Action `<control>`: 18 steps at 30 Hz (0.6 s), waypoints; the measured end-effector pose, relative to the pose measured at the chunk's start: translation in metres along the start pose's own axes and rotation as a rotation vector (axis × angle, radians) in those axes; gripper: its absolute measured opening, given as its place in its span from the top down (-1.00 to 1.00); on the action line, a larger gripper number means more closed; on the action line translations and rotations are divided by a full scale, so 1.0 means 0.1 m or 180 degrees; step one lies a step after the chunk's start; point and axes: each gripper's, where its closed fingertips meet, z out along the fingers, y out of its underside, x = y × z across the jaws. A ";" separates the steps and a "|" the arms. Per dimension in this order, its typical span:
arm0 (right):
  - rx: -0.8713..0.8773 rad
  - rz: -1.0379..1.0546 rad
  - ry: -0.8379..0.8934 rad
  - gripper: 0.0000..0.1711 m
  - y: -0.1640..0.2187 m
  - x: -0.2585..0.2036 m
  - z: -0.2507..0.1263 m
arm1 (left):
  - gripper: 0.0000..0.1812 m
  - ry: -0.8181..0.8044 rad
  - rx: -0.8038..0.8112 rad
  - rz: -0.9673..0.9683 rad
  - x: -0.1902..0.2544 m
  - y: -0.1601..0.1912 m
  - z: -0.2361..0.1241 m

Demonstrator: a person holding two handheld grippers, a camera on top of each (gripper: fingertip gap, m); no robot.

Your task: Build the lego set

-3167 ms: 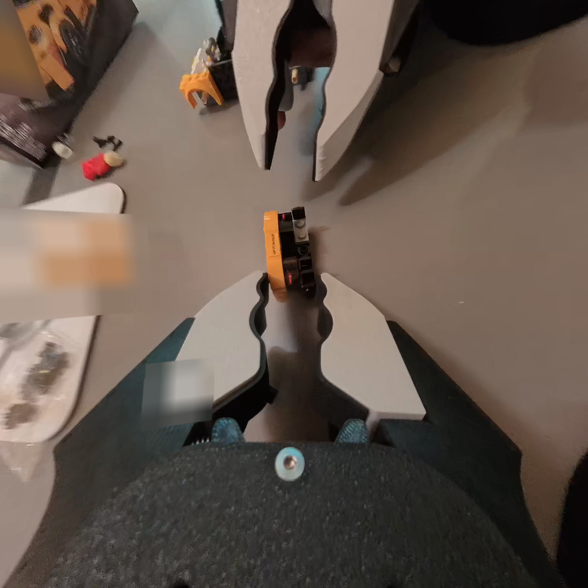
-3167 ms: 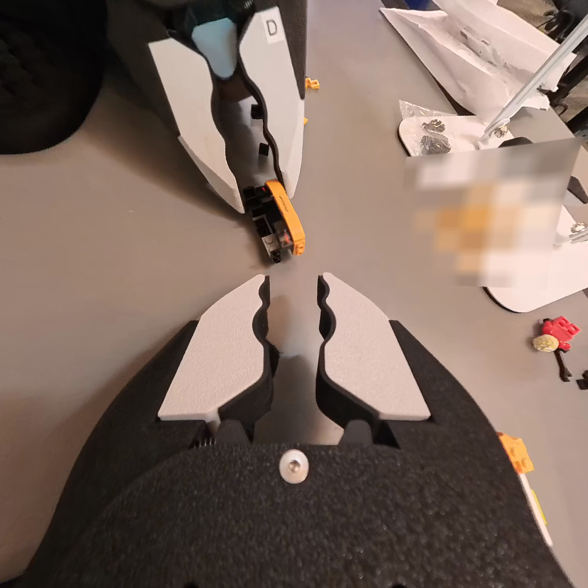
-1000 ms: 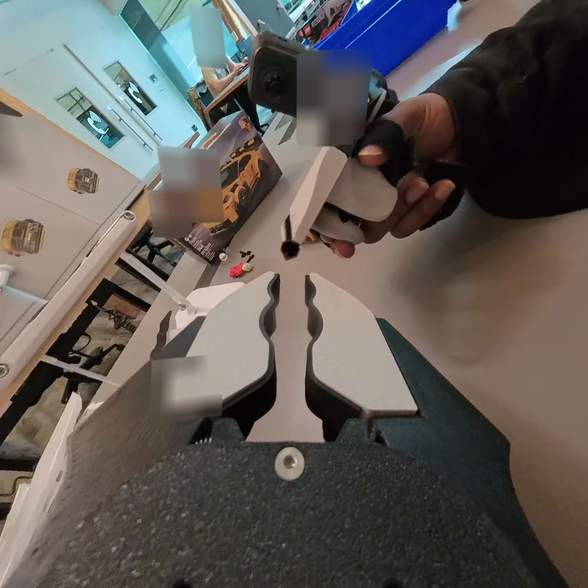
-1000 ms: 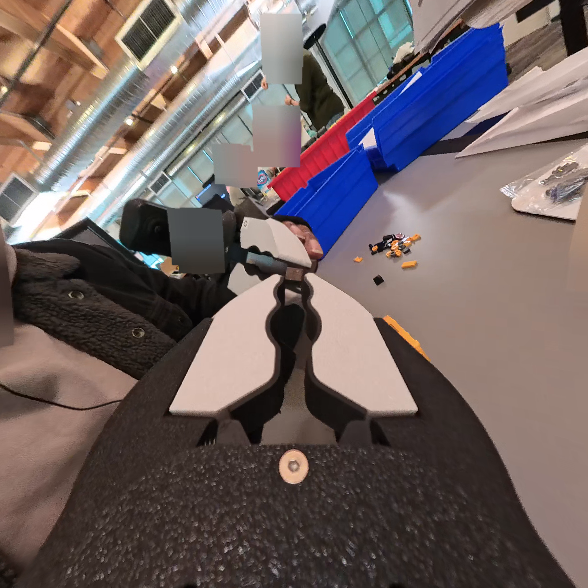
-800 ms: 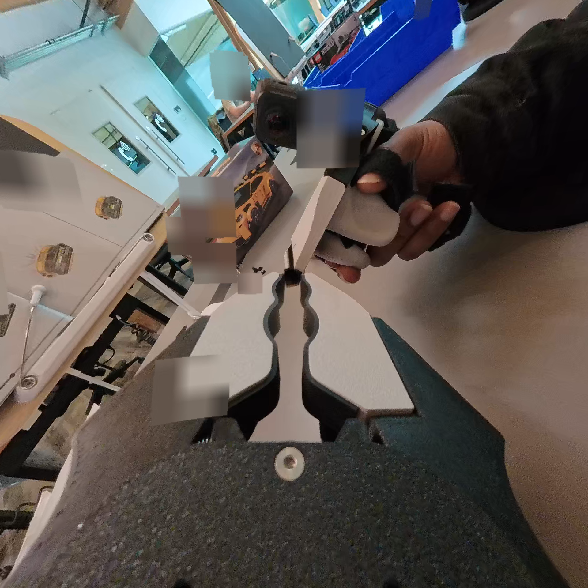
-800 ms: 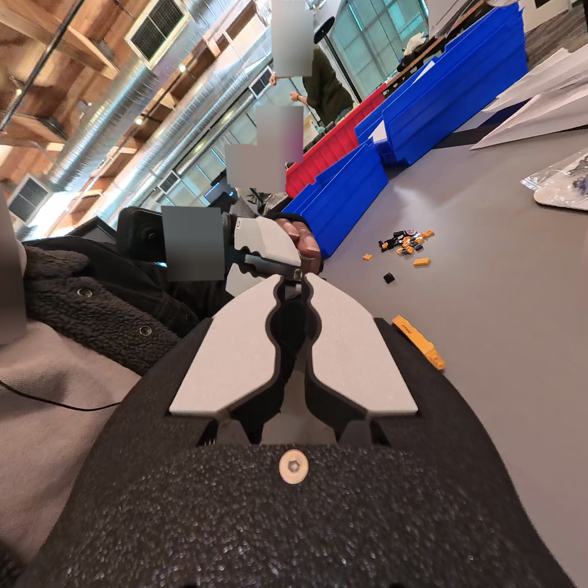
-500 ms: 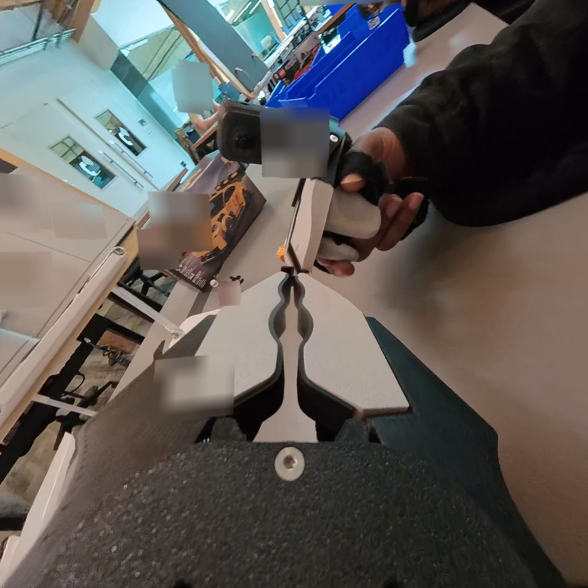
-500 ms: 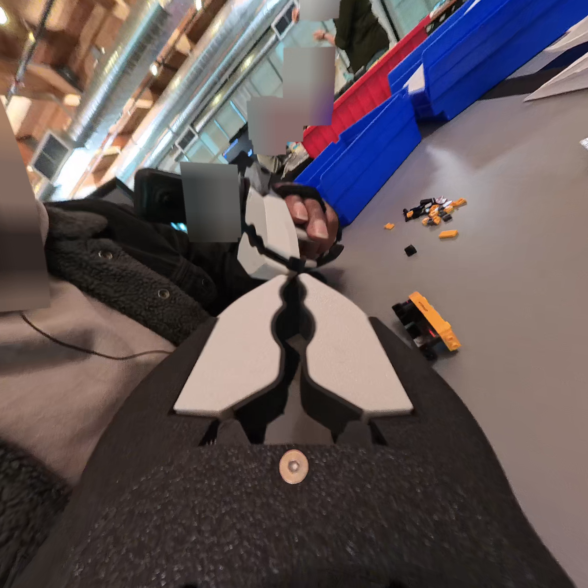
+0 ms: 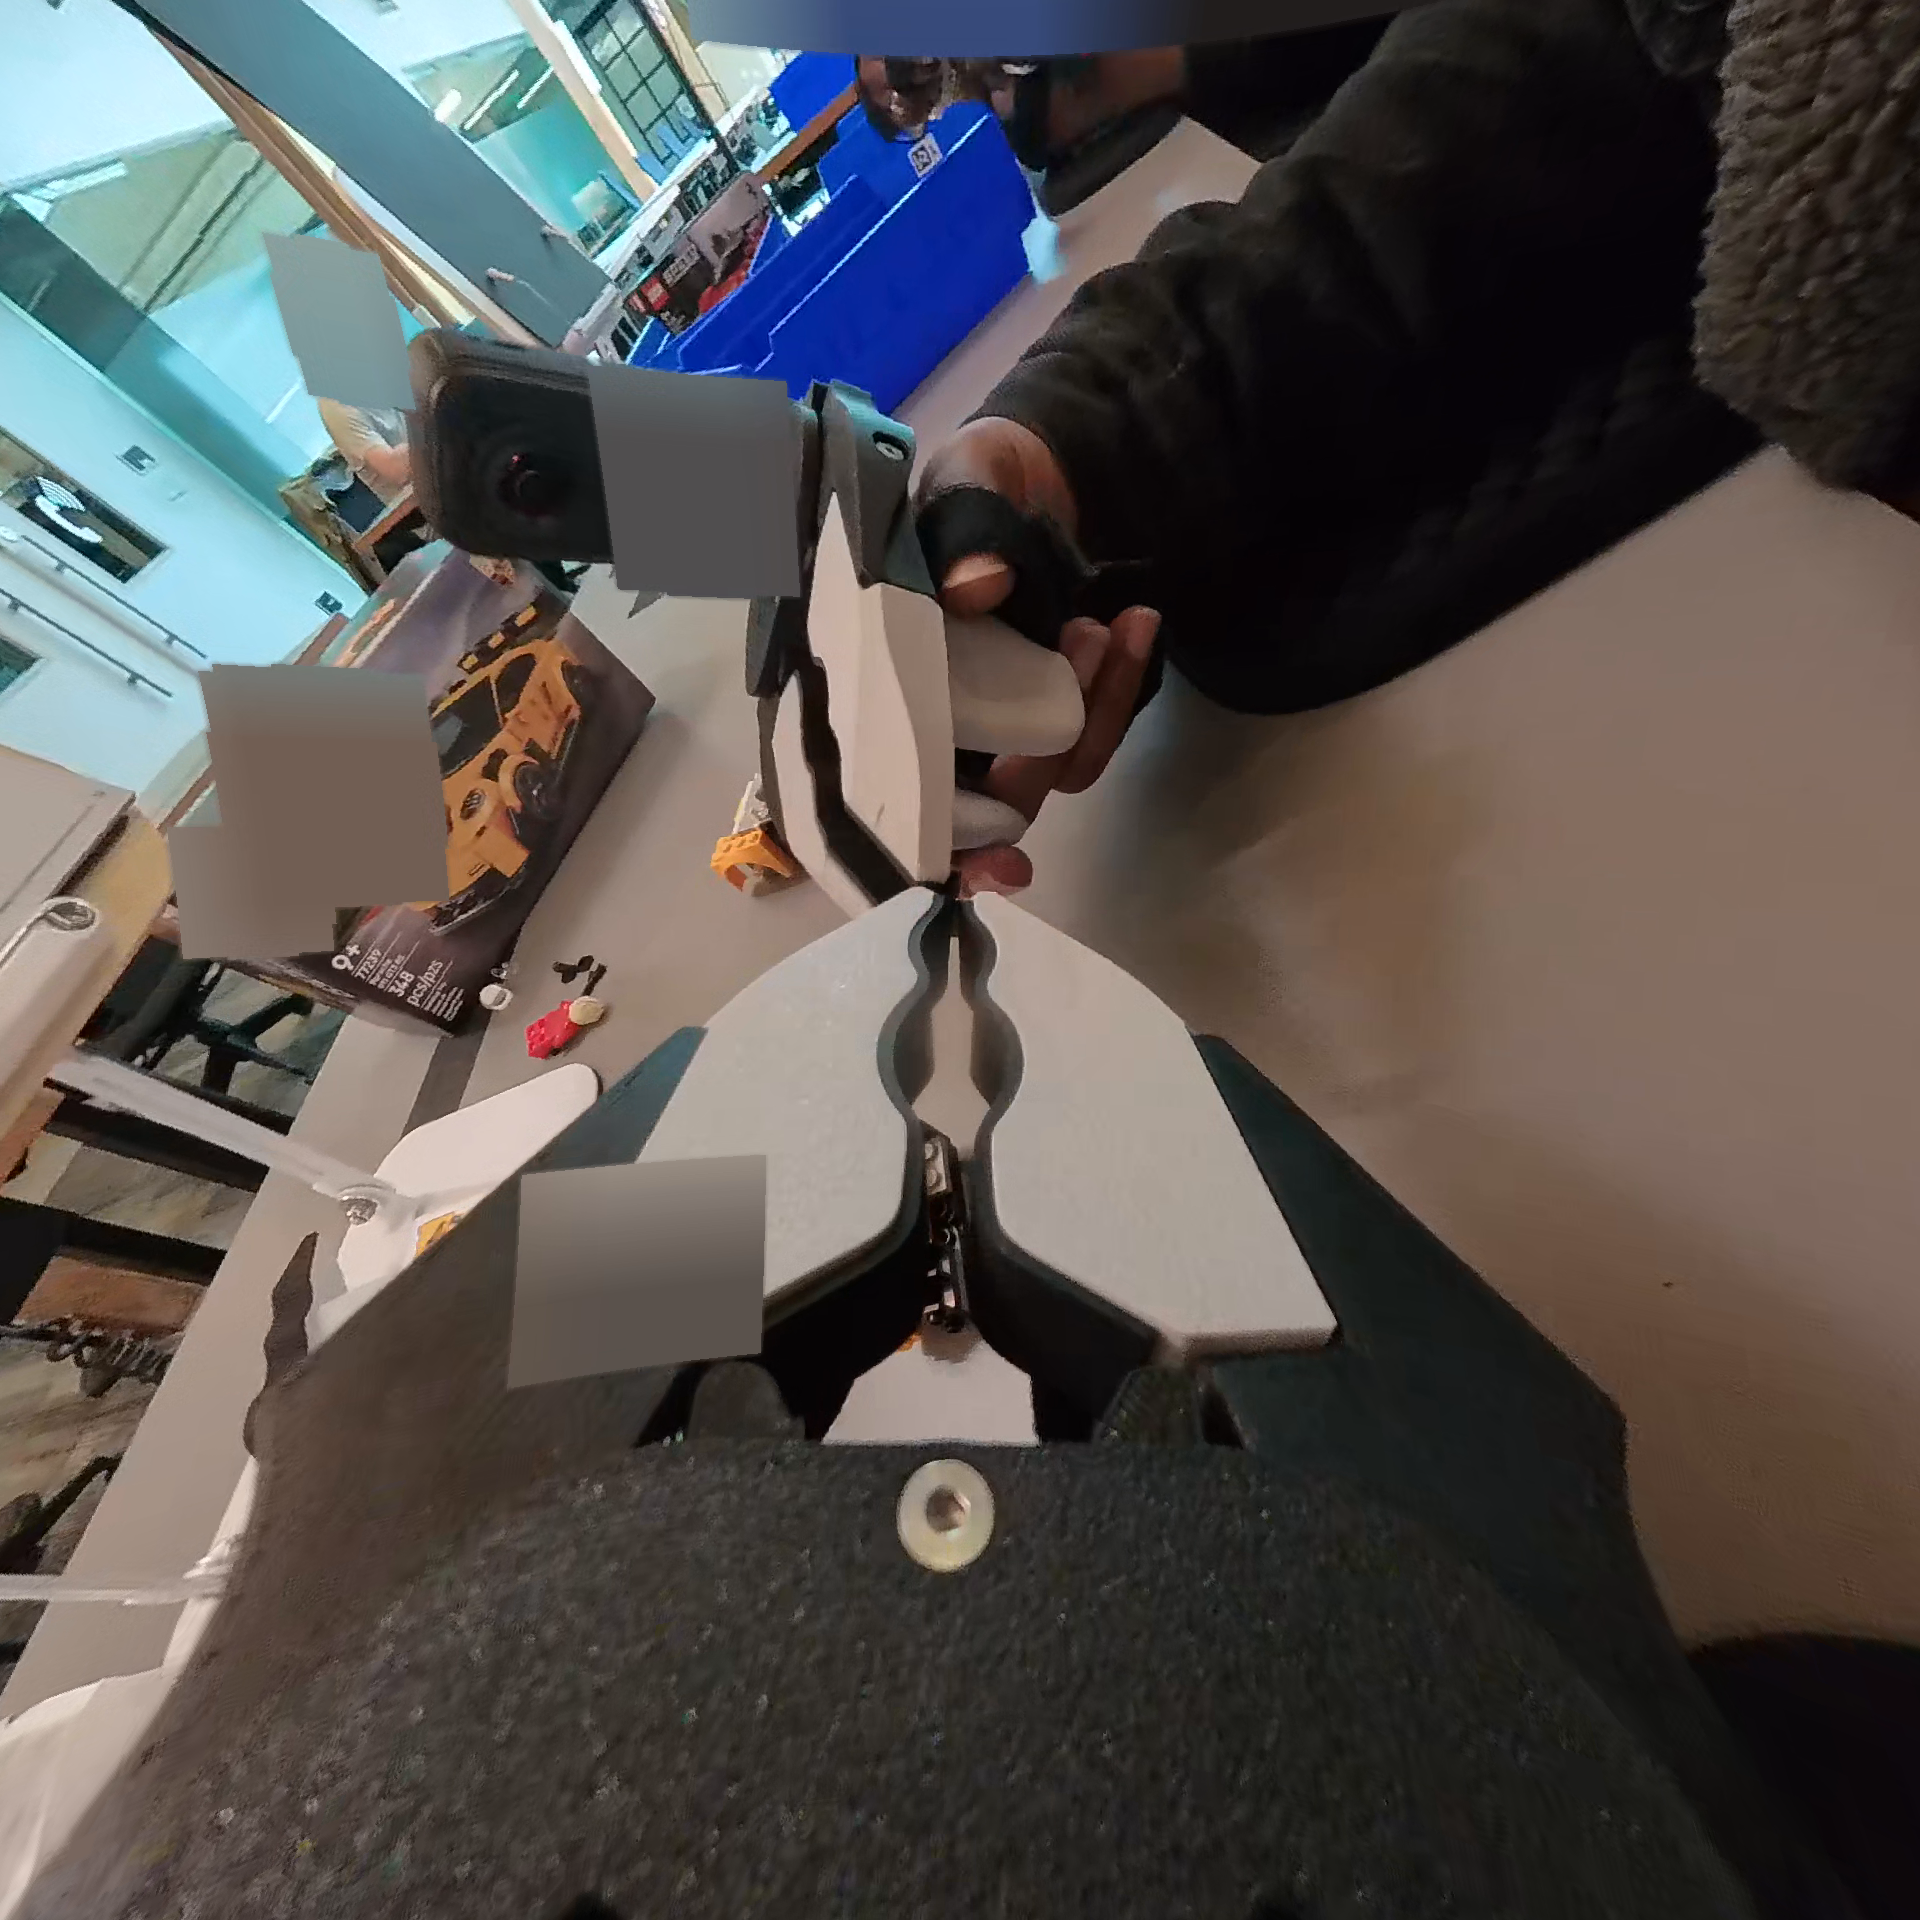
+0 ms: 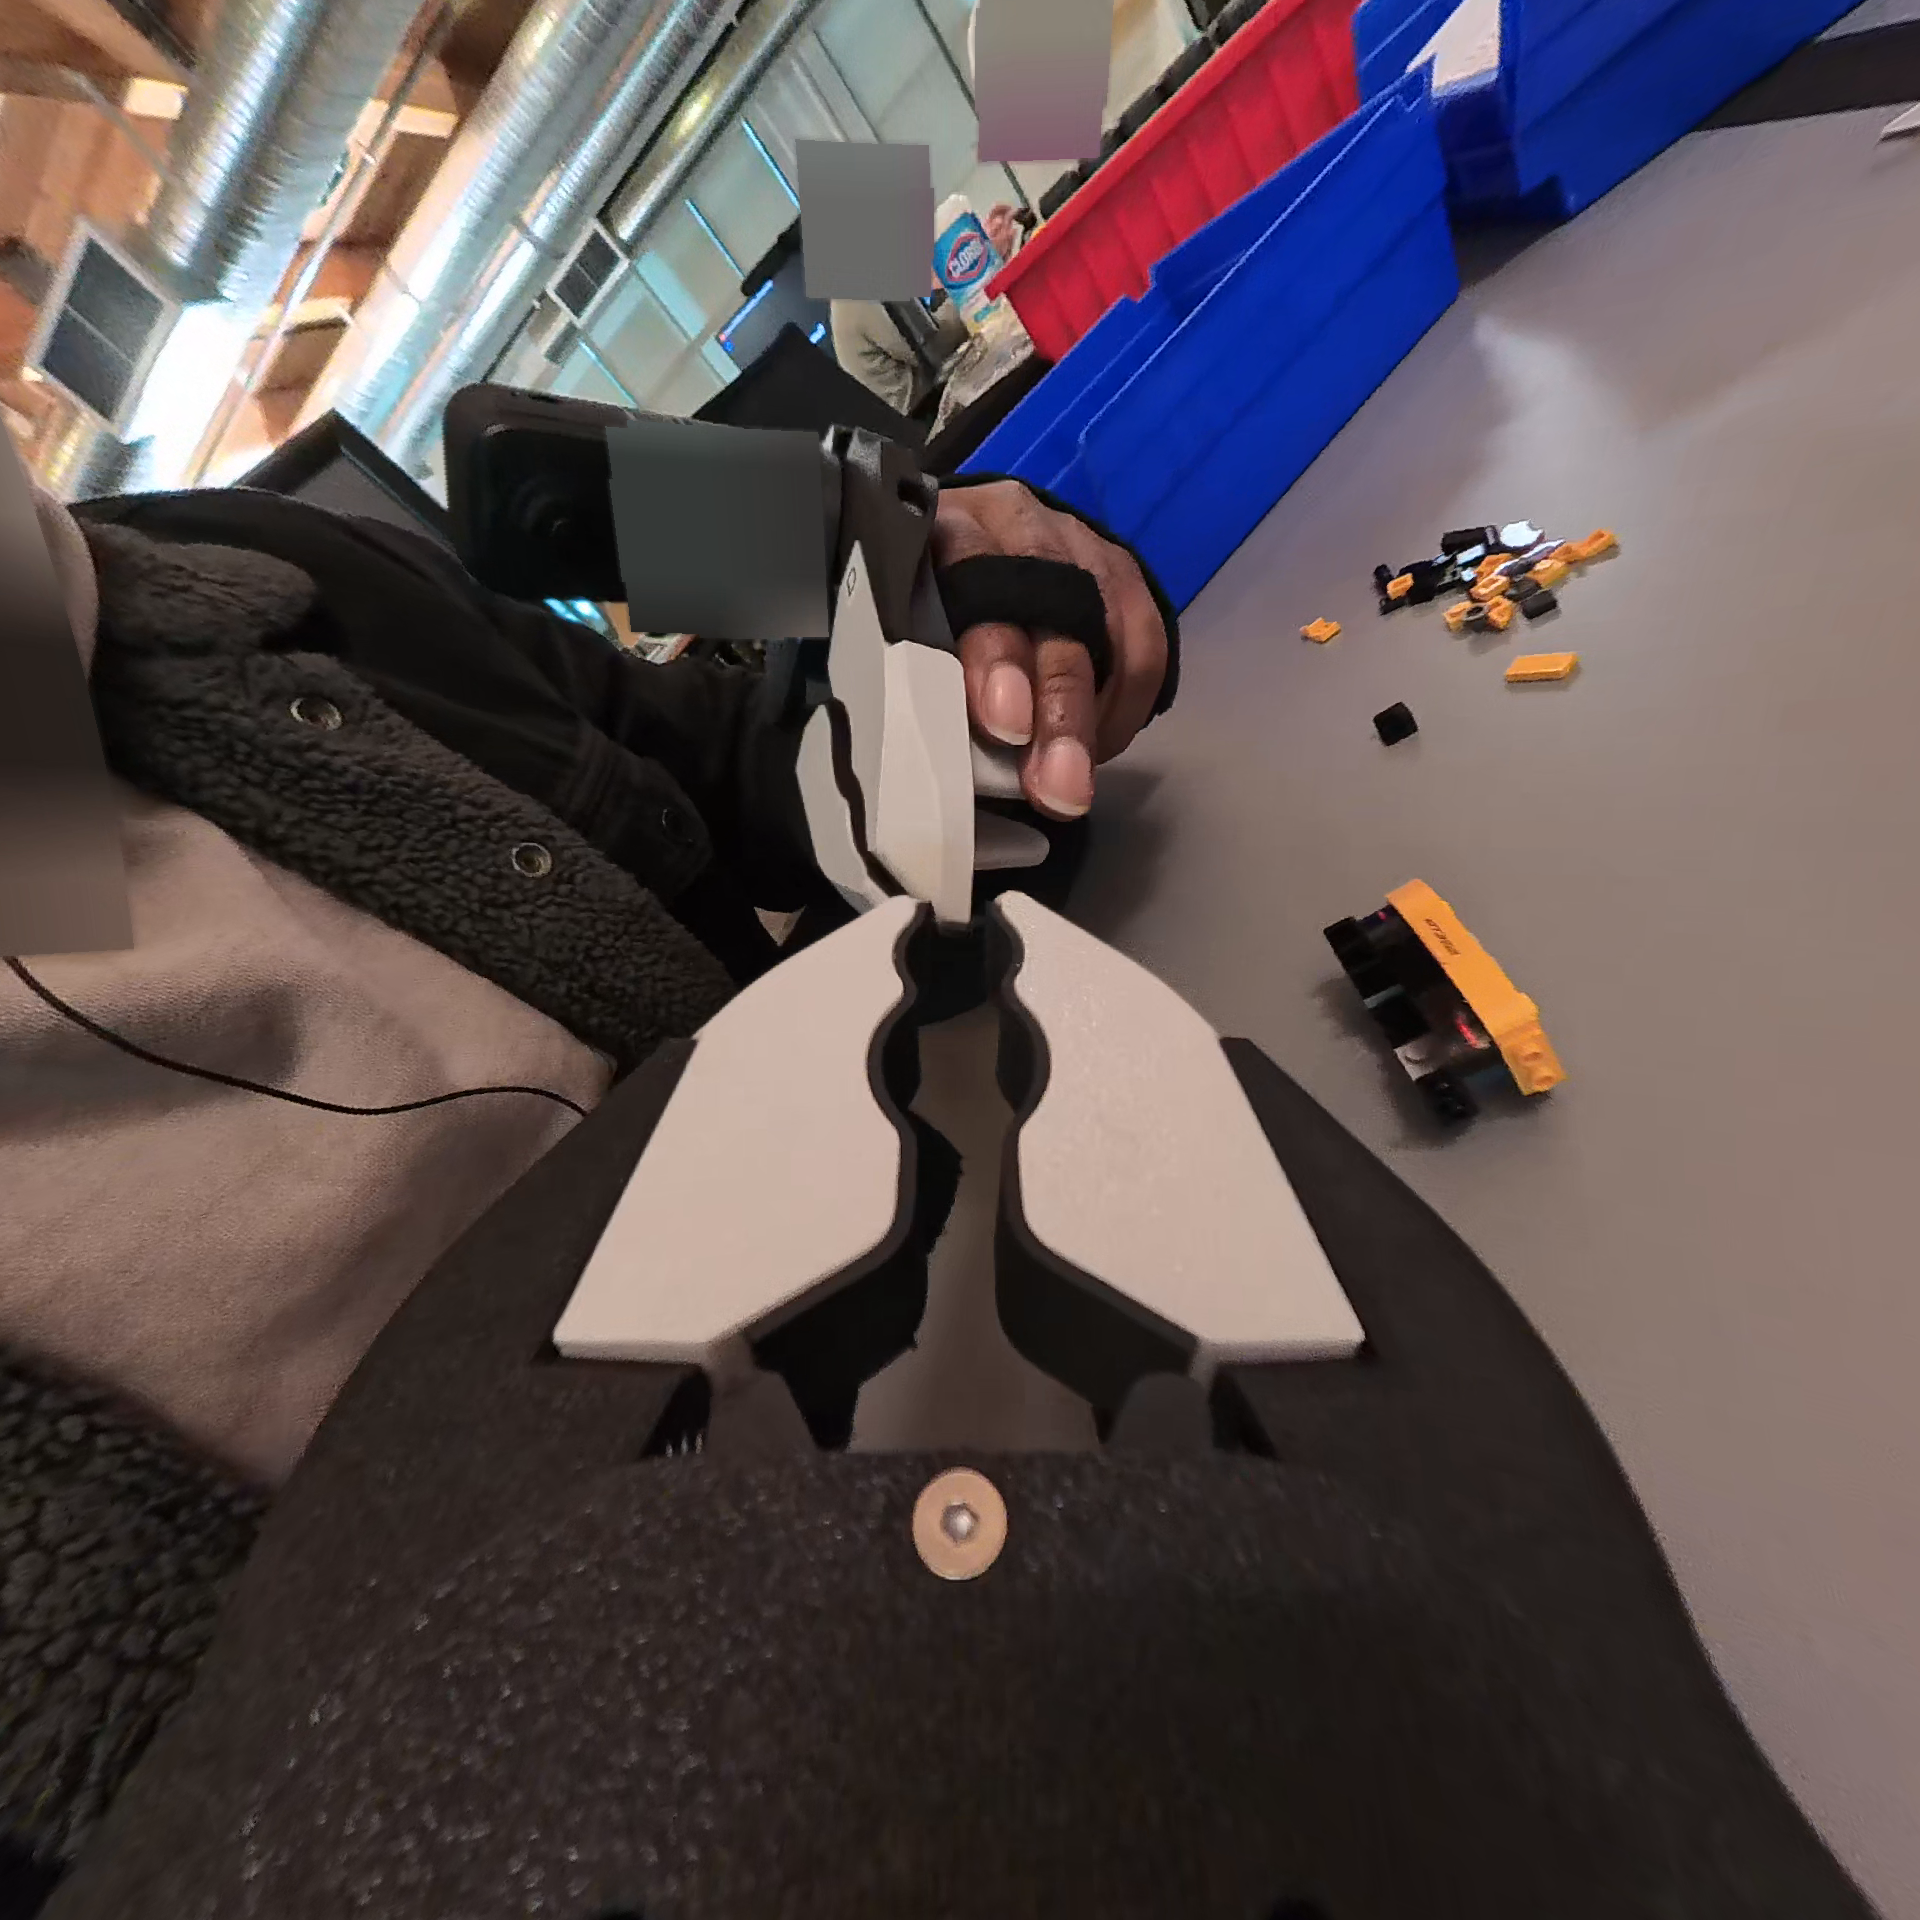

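Note:
My left gripper (image 9: 951,912) has its tips almost together, meeting the tips of my right gripper (image 9: 938,883), which points down at it. In the right wrist view my right gripper (image 10: 958,914) has a narrow gap with a small black piece (image 10: 951,951) in it. The left gripper's shut tip (image 10: 951,902) pokes into that gap from above. Whether the left tips pinch the piece is hidden. A part-built orange and black car section (image 10: 1444,997) lies on the grey table (image 10: 1662,1299), and also shows in the left wrist view (image 9: 750,857). Small grey and black parts (image 9: 940,1169) show deep between the left fingers.
The set's box (image 9: 499,790) with a yellow car lies at the left, with a red piece (image 9: 556,1023) and small black bits (image 9: 582,971) beside it. A loose pile of orange and black pieces (image 10: 1486,582) lies near blue bins (image 10: 1247,364) and a red bin (image 10: 1195,177). Both grippers' tips are close together, under 4 cm apart.
My left gripper went from open to shut and moved up to the right gripper's tips. The right gripper tilted more upright while holding the small black piece.

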 end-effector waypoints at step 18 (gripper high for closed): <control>0.0110 -0.0225 0.0522 0.90 -0.09 0.20 -0.14 | 1.00 -0.0434 -0.0299 -0.0402 -0.32 0.30 -0.07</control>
